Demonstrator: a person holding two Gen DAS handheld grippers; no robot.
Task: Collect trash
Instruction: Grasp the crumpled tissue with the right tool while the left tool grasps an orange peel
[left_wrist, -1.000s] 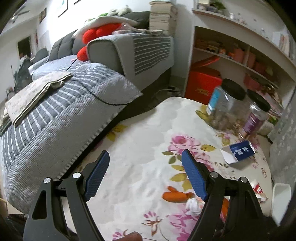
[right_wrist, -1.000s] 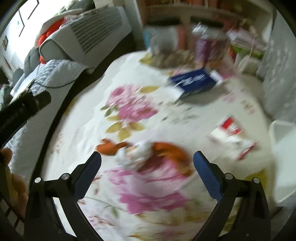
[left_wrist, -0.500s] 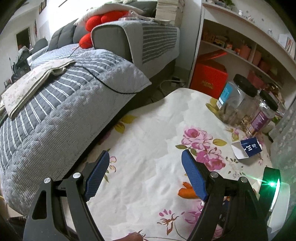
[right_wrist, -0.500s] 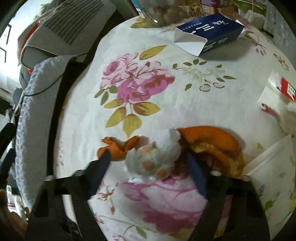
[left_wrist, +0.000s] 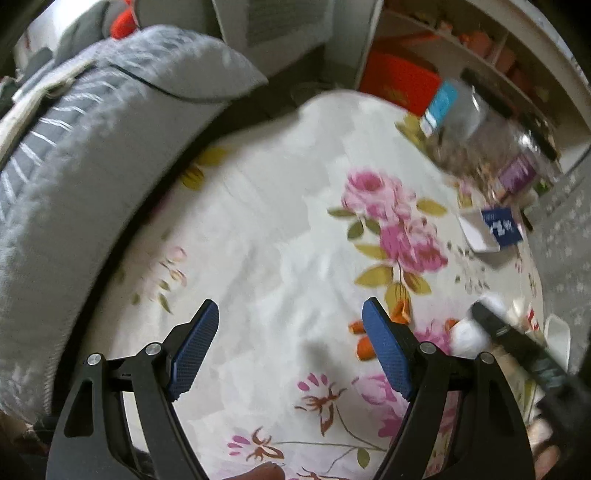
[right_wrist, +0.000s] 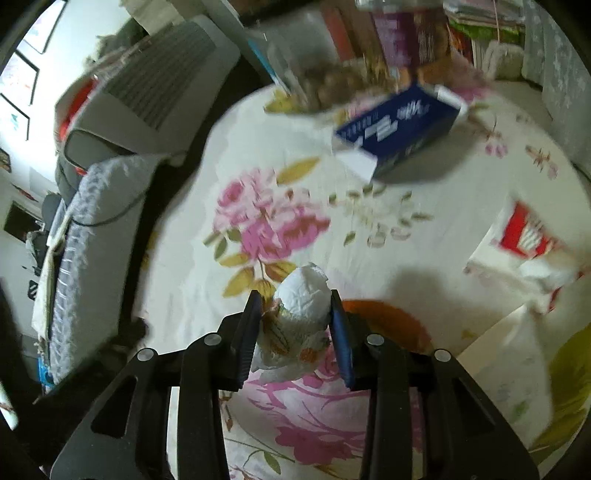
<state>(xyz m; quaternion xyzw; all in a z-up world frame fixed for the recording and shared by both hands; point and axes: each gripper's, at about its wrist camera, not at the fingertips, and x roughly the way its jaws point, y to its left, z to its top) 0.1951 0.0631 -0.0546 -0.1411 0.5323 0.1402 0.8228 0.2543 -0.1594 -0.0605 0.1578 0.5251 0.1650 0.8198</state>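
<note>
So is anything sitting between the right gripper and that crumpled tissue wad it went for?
No. The right gripper is shut on the crumpled tissue wad, a finger on each side, nothing between pad and paper. The orange peel lies just right of it on the floral tablecloth, not in the grip.

Box behind tissue wad

We saw home living room: grey sofa with striped cover beside round table in floral tablecloth, cluttered wall shelves, snack jars, framed pictures on wall.
</note>
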